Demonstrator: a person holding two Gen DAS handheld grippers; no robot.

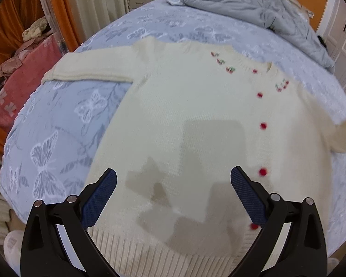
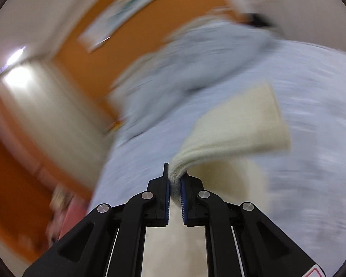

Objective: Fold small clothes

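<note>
A cream knit cardigan (image 1: 184, 120) with red buttons and cherry embroidery lies face up on the bed. Its left sleeve (image 1: 85, 69) is stretched out flat to the left. My left gripper (image 1: 174, 173) is open and empty, hovering above the cardigan's lower body near the ribbed hem. In the right wrist view my right gripper (image 2: 175, 180) is shut on the cardigan's right sleeve (image 2: 237, 127), holding it lifted off the bed with the cuff hanging forward. That view is blurred by motion. The lifted sleeve shows at the right edge of the left wrist view (image 1: 343, 133).
The bed (image 1: 57, 120) has a pale blue cover with butterfly print. A crumpled grey quilt (image 1: 253, 2) lies at the far end. A pink cloth pile (image 1: 18, 80) sits left of the bed. Orange walls, curtains and a white wardrobe (image 1: 341, 37) surround it.
</note>
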